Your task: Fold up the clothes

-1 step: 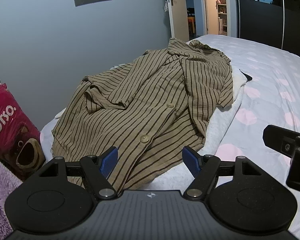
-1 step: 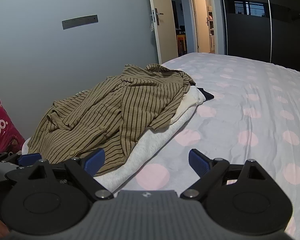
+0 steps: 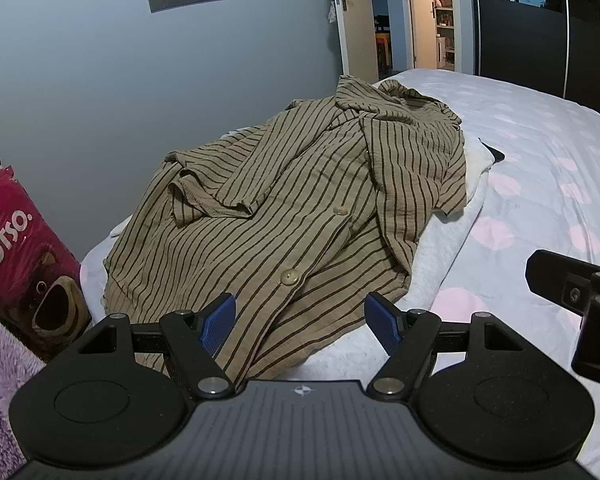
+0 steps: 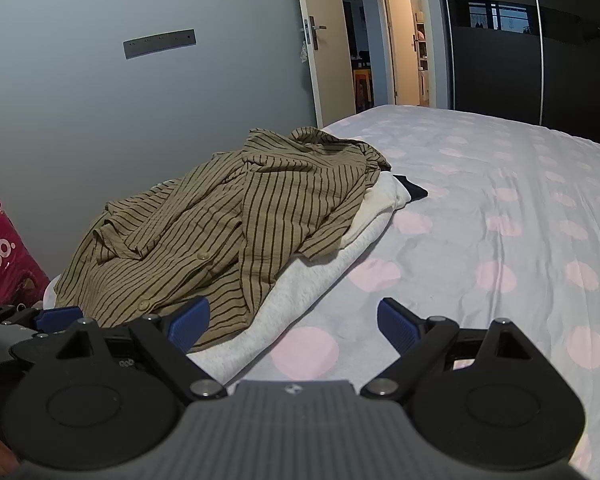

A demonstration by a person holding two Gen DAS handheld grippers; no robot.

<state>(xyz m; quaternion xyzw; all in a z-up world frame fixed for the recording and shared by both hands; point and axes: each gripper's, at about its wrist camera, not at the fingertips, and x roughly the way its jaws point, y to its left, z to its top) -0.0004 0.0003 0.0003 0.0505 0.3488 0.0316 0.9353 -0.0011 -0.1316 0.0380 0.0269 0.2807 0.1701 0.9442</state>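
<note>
Left wrist: striped shirt [image 3: 284,216] just beyond open hand-held gripper [image 3: 300,322].

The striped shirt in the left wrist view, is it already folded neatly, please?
No, the striped shirt lies rumpled and spread over the pile.

Left black two-finger gripper [image 3: 300,320]: jaws spread wide, blue ribbed pads [image 3: 219,322] well apart, nothing clamped between them, aimed forward and downward. Right black two-finger gripper [image 4: 293,322]: jaws likewise wide, blue pads [image 4: 398,326] apart and empty. Its body [image 3: 580,300] stands just beside the left unit.
</note>
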